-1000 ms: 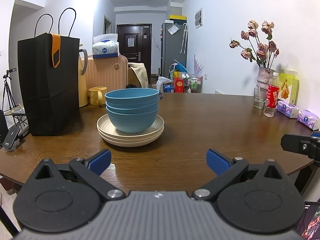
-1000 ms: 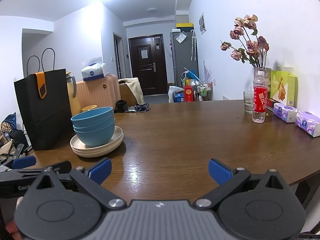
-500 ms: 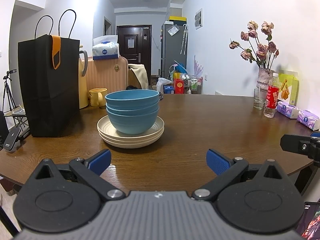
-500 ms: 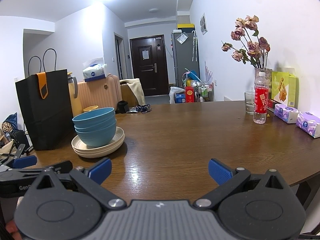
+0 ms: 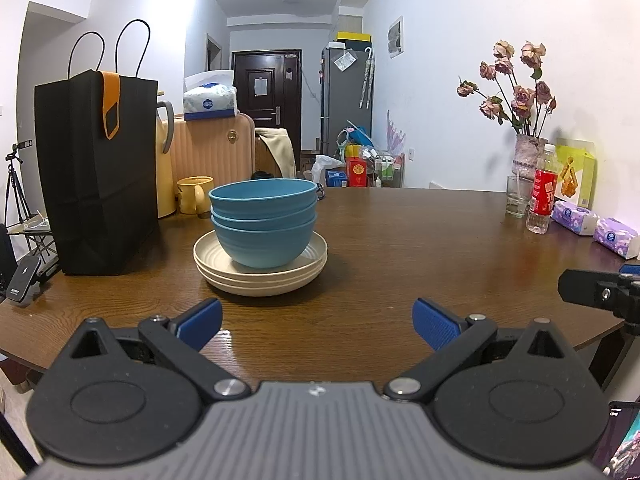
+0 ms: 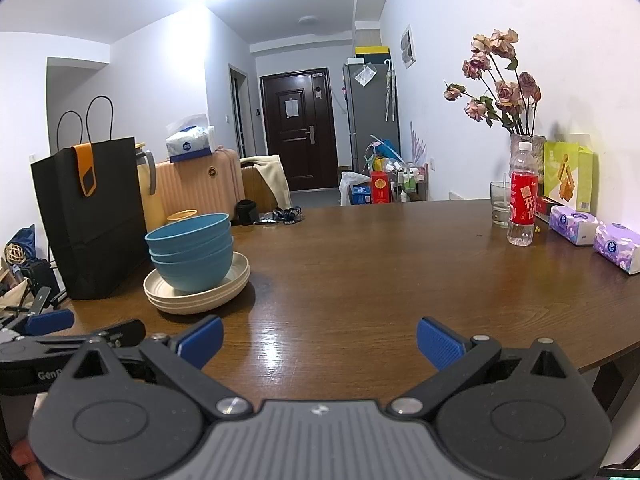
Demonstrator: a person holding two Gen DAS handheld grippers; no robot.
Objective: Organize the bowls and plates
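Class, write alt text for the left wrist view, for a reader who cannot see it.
Three nested blue bowls sit on a stack of cream plates on a brown wooden table, just ahead of the open, empty left hand-held gripper. A black paper bag stands left of the stack.

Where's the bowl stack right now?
The blue bowls sit nested on the cream plates, centre-left in the left wrist view, just right of the black bag.

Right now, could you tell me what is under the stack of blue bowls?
The blue bowls sit on stacked cream plates, apparently three, on the table. The plates' centres are covered.
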